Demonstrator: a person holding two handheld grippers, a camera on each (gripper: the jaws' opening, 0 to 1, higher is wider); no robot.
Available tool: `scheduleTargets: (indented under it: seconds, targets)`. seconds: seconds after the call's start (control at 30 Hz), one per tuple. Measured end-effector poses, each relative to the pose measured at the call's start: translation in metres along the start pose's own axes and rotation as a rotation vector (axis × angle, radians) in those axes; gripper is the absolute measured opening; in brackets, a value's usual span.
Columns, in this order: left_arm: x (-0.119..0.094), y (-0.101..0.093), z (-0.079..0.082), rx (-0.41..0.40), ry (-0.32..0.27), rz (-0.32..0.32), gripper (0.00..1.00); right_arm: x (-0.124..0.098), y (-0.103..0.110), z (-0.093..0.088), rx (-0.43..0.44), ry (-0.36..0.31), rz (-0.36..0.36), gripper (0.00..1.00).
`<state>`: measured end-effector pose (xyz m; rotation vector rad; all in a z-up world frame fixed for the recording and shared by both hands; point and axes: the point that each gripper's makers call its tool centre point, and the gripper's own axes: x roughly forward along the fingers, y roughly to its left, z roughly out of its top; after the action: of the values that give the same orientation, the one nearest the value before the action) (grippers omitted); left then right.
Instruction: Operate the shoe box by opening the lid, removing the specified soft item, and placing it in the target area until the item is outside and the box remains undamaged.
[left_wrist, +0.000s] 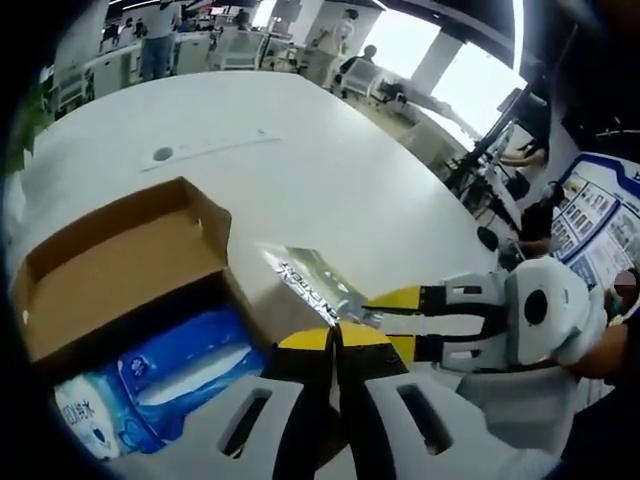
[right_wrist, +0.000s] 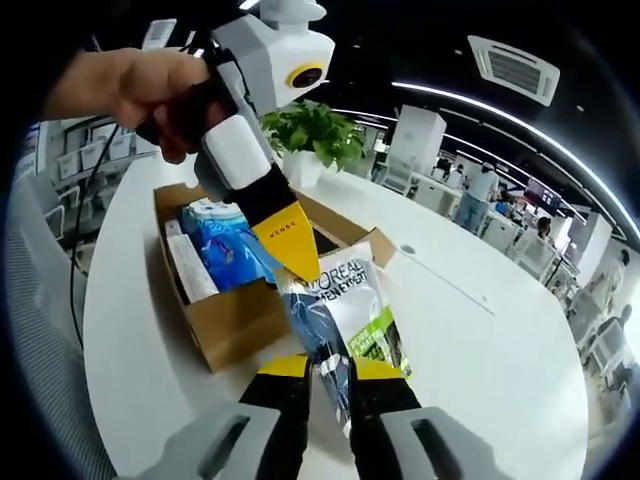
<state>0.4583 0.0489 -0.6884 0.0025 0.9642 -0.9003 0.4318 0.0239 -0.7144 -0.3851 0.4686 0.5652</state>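
In the right gripper view, the right hand-held gripper (right_wrist: 328, 375) is clamped on the lower edge of a silver cosmetics sachet (right_wrist: 345, 305), held above the white worktop (right_wrist: 480, 330) just outside the open cardboard shoe box (right_wrist: 235, 320). The left hand-held gripper (right_wrist: 290, 262), jaws pressed together, touches the sachet's upper corner. Blue soft packs (right_wrist: 225, 245) lie inside the box, with a potted plant (right_wrist: 318, 135) beyond.

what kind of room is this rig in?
Likely an open-plan office: a large white table, rows of desks with people in the background, a ceiling air-conditioning vent, and a potted plant.
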Motion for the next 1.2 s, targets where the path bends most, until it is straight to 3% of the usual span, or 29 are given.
scheduleTargets:
  seconds: [0.23,0.4,0.77,1.2]
  targets:
    - [0.001,-0.002,0.000,0.012,0.001,0.005,0.00,0.003,0.009,0.013,-0.007,-0.038,0.007,0.12]
    - [0.000,0.000,0.000,0.037,0.007,0.016,0.00,0.005,0.016,0.015,0.001,-0.036,0.031,0.00]
    - [0.000,0.002,0.001,0.086,-0.003,0.021,0.01,0.005,0.012,0.015,0.068,-0.051,0.026,0.00]
    - [-0.008,0.010,0.008,0.104,-0.049,0.043,0.10,0.006,0.008,0.020,0.104,-0.068,0.018,0.00]
